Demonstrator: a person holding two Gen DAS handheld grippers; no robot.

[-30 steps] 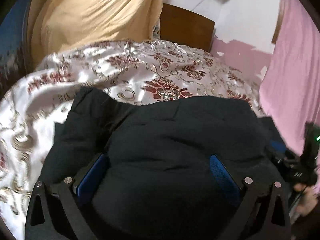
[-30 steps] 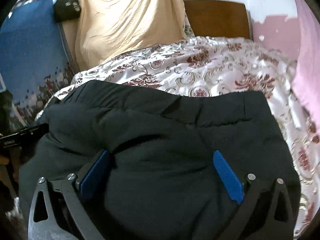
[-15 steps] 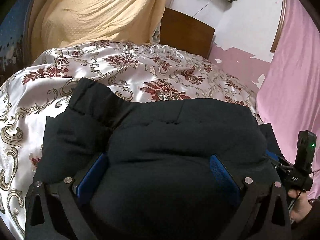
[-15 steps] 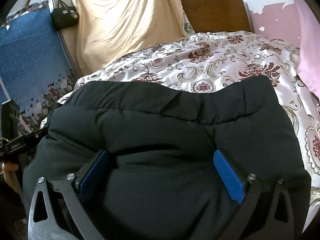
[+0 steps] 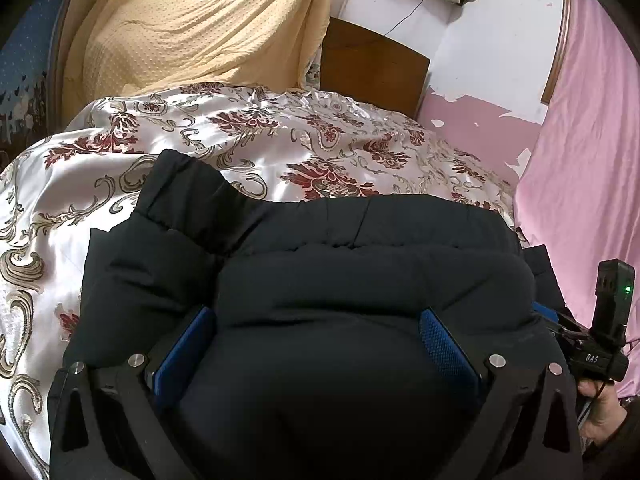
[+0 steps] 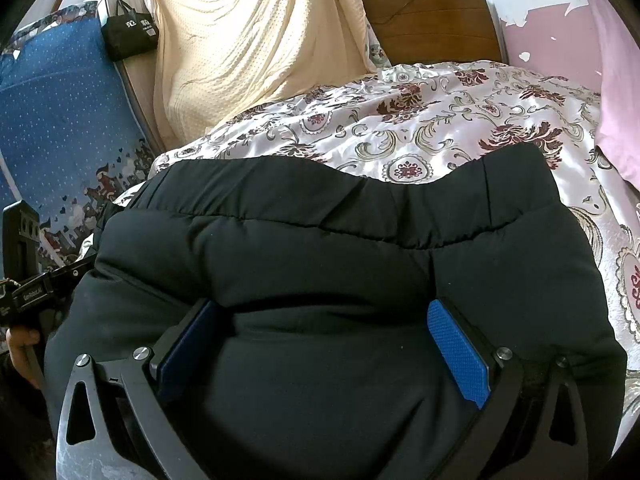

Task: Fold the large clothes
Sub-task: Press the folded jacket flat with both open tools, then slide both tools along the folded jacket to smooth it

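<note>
Lying across the near side of the bed, the black padded jacket (image 5: 320, 264) covers a big patch of the floral satin bedspread (image 5: 280, 136), its gathered hem edge twd the headboard. Left gripper (image 5: 316, 344) is spread wide, w/ a thick puffy fold bulging up btwn the blue pads (image 5: 444, 344); fingers are apart, fabric fills the gap. Right gripper (image 6: 320, 340) looks the same: wide apart, blue pads (image 6: 460, 352) either side of a fat roll of the jacket. Whether either one actually pinches the cloth, can't tell. A hand (image 5: 600, 404) shows at the right edge of the left view, around the other tool's handle. Yellow blanket (image 6: 248, 48) hangs behind the bed, wooden headboard (image 6: 432, 24) beside it, pink curtain (image 5: 580, 160) to the right.
</note>
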